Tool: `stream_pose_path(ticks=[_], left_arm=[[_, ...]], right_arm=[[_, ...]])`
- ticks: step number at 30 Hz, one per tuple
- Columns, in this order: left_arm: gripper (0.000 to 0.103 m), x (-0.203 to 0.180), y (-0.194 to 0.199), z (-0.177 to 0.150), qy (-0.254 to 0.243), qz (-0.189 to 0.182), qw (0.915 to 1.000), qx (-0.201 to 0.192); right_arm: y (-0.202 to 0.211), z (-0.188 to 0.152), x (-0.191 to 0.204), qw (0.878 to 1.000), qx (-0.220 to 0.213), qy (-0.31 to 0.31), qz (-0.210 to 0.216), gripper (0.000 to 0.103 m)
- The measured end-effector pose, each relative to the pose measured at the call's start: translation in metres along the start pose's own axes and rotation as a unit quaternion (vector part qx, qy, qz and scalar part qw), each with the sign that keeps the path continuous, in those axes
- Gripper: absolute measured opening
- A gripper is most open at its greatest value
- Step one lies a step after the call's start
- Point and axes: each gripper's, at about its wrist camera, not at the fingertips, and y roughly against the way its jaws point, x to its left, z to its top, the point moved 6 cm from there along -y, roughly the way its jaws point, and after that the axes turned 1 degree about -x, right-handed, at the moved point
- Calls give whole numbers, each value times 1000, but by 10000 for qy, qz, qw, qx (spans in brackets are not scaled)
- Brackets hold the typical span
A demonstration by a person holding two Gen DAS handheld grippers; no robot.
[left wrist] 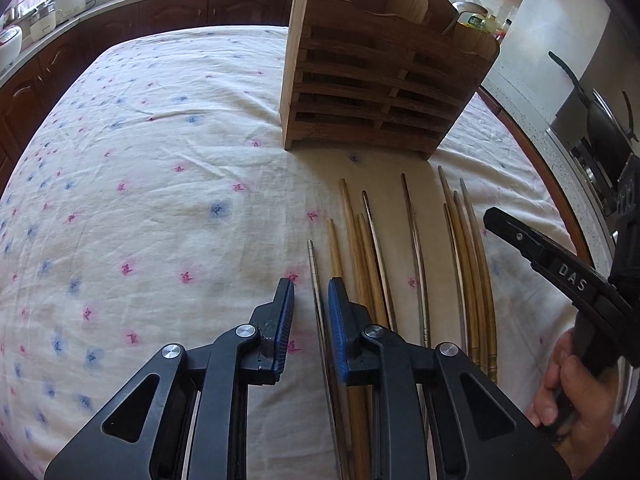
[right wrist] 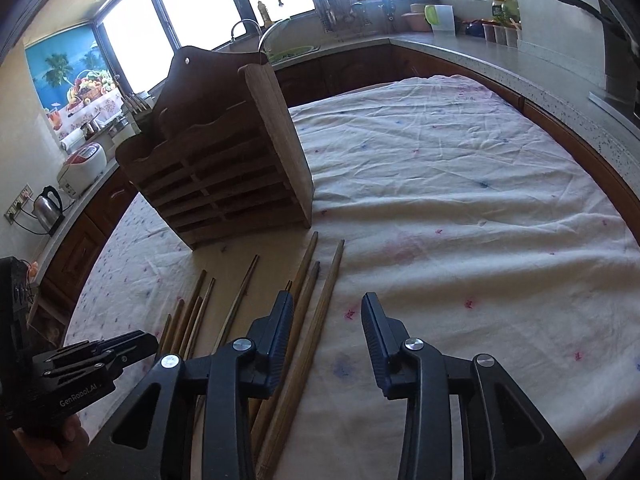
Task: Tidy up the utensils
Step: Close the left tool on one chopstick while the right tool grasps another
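Chopsticks (left wrist: 416,248) – light, stiff, slick – lie near the wooden holder (left wrist: 380,80). Left gripper (left wrist: 311,300) narrowly straddles one, unpinched; right gripper (right wrist: 326,320) half-spread. Grip mid-shaft.

We see a white cloth (left wrist: 160,140) with small pink and blue flowers on the desk. The holder (left wrist: 380,92) at twelve o'clock is brown wood. The chopsticks (left wrist: 472,264) are light brown, and some are silver grey (left wrist: 416,240). The left gripper (left wrist: 311,300) and the right gripper (right wrist: 327,320) are black with dark blue fingers (left wrist: 286,320).
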Motion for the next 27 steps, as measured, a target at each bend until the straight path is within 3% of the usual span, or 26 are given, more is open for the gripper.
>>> stream_pose_path(ticks=[7,10,11,12,13,16,27], left_arm=[[15,-8,-4,3,-292,209,9993,-44],[6,-9,-5,3,-390,319,9987,-94],[5,-9,-5,3,-375,293,9988,-98],[5,-8,-4,4,-343,256,9990,-96],[5,-7,-4,4,-299,201,9993,-91],[4,0,2,2,-81,-30,9999,-79],[4,14,75,12,288,-536,9956,-718]], right_arm=[[-28,6,5,9986,242,343,-326,30],[-35,9,15,9952,292,730,-577,29],[-37,9,16,9941,298,813,-651,27],[-38,10,17,9937,297,845,-675,17],[-37,10,17,9942,300,818,-628,10],[-33,9,12,9974,321,541,-353,7],[48,21,16,9988,-349,22,337,5]])
